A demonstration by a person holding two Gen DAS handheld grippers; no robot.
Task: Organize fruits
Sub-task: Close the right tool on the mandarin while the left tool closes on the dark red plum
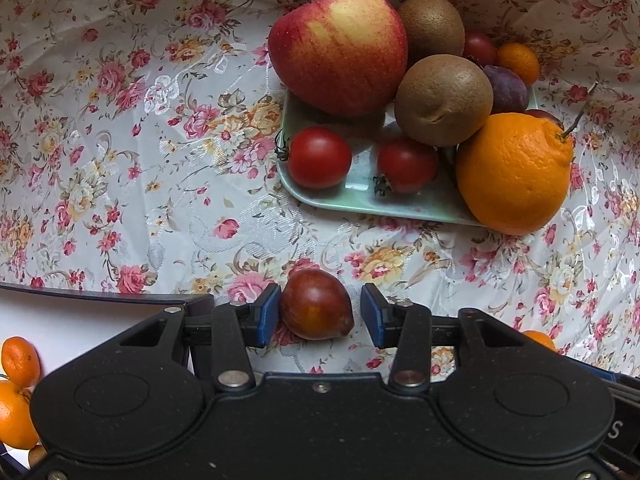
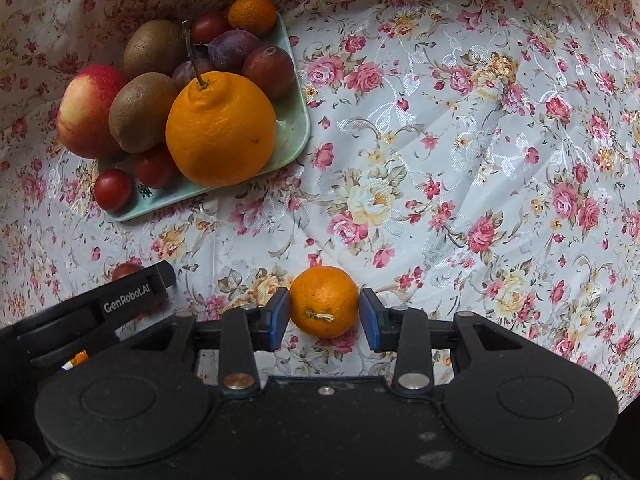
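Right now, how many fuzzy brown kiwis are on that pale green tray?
2: one fuzzy brown kiwi beside the red-yellow apple, another kiwi behind it. The pile may hide more.

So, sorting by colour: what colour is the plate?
Pale mint green plate, clearest in the right wrist view.

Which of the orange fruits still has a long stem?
The big orange on the tray; the small one between the right gripper's fingers has only a stub.

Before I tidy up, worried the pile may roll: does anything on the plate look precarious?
Yes. The big orange sits at the green plate edge, overhanging the rim, and the apple also bulges past it. Nothing is spilled.
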